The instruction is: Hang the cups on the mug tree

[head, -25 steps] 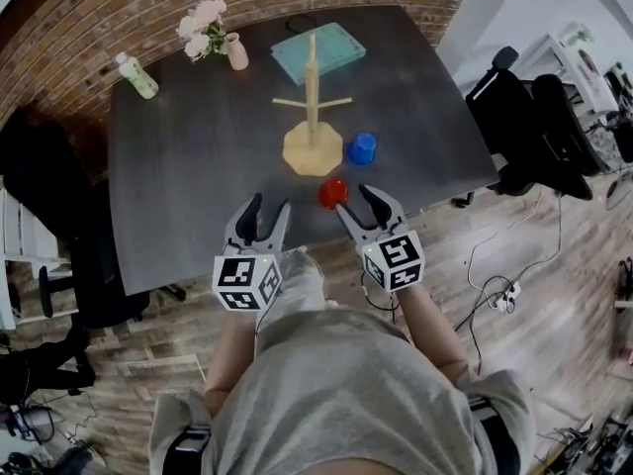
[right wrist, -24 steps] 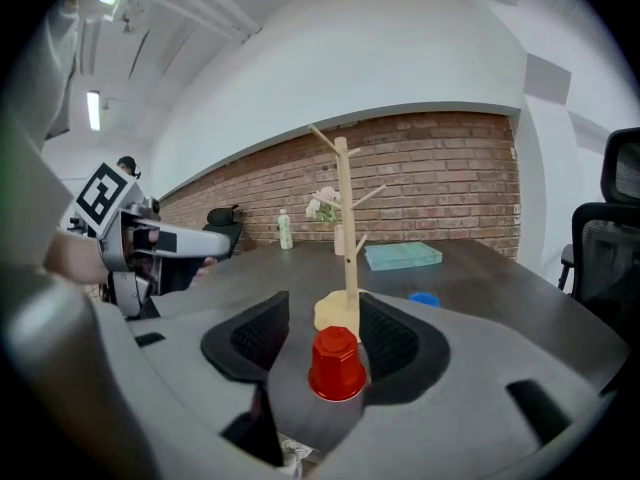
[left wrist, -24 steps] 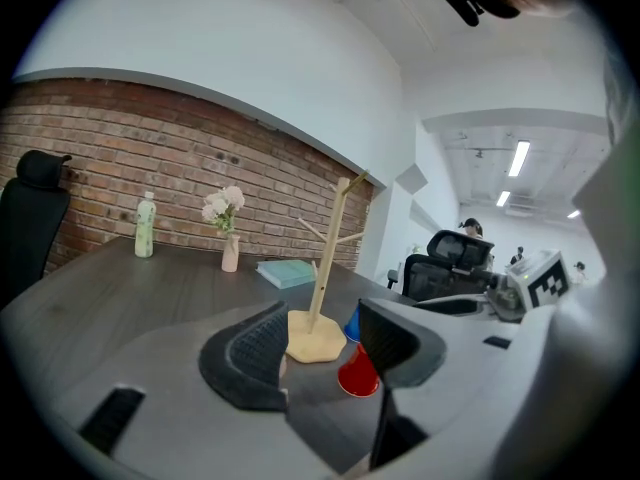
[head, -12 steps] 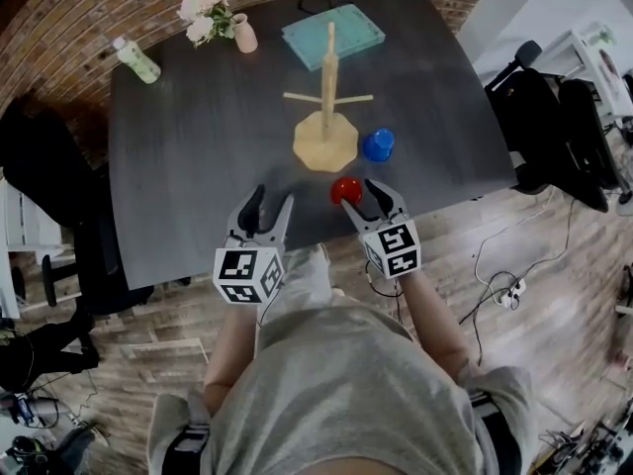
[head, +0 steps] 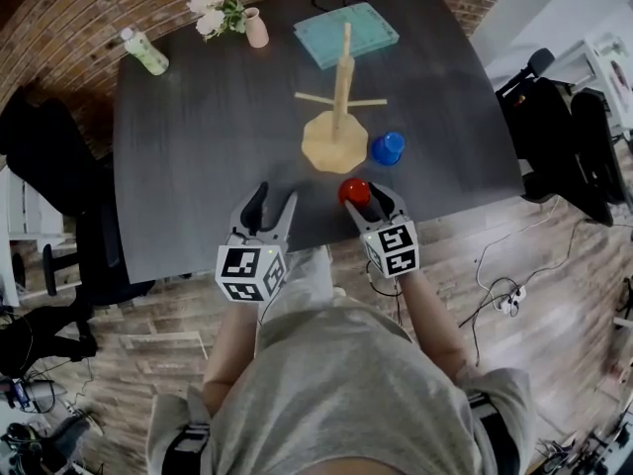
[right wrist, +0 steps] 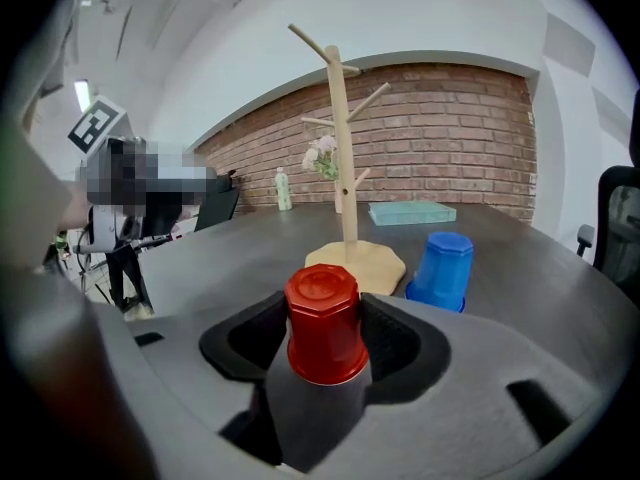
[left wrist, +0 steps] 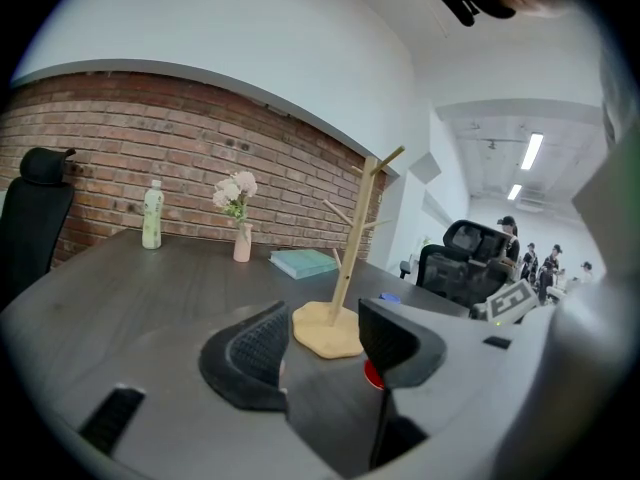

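Note:
A red cup stands upside down near the dark table's front edge. My right gripper has it between its jaws; the pads flank its sides closely and I see no squeeze. A blue cup, also upside down, sits just beyond, beside the wooden mug tree, whose pegs are bare. My left gripper hovers open and empty over the front edge, left of the red cup.
At the table's far side lie a teal book, a pink vase of flowers and a pale bottle. Black office chairs stand at the right and left. Cables lie on the wooden floor.
My right gripper has moved forward, so the red cup now sits between its jaws instead of just ahead of them. The left gripper has barely moved.

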`<state>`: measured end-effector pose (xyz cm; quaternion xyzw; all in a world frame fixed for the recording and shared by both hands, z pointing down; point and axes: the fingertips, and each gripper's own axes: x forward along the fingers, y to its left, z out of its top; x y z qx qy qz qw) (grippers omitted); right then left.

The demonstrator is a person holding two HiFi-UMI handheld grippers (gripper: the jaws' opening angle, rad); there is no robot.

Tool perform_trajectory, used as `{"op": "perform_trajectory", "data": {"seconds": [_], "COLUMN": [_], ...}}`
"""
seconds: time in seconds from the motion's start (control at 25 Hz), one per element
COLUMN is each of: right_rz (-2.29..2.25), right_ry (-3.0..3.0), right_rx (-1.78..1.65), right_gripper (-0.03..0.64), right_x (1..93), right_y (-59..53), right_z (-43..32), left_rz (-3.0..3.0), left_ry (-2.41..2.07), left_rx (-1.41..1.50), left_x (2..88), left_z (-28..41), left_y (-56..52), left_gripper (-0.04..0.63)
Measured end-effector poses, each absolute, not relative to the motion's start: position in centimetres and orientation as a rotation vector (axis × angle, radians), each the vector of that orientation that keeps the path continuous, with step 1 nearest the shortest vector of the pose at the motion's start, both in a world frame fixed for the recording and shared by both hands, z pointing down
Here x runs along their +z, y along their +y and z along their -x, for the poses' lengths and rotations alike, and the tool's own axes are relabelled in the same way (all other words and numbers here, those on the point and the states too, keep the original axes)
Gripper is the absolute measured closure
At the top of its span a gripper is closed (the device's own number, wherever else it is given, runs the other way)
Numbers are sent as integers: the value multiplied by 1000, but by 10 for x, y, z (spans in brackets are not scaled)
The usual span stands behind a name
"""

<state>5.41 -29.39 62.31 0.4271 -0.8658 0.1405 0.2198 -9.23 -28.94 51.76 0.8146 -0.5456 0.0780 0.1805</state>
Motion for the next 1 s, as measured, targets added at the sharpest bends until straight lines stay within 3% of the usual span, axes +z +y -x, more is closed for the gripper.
{"op": "perform_trajectory", "data": {"seconds": [0.48, 1.0], "right_rz": [-1202, -1296], "right_ry": [-2408, -2496], "right_rx": [366, 332], "right_gripper": [390, 391], "right_x": [606, 517], "right_y": [-290, -294], "right_z": [-50, -61], "left_rz": [-2302, -2319], "left_ry": [-1559, -1584], "left_rx": [195, 139], "left_x": [513, 484], "left_z": [101, 102], "left_y": [-283, -280], "left_gripper": [383, 383]}}
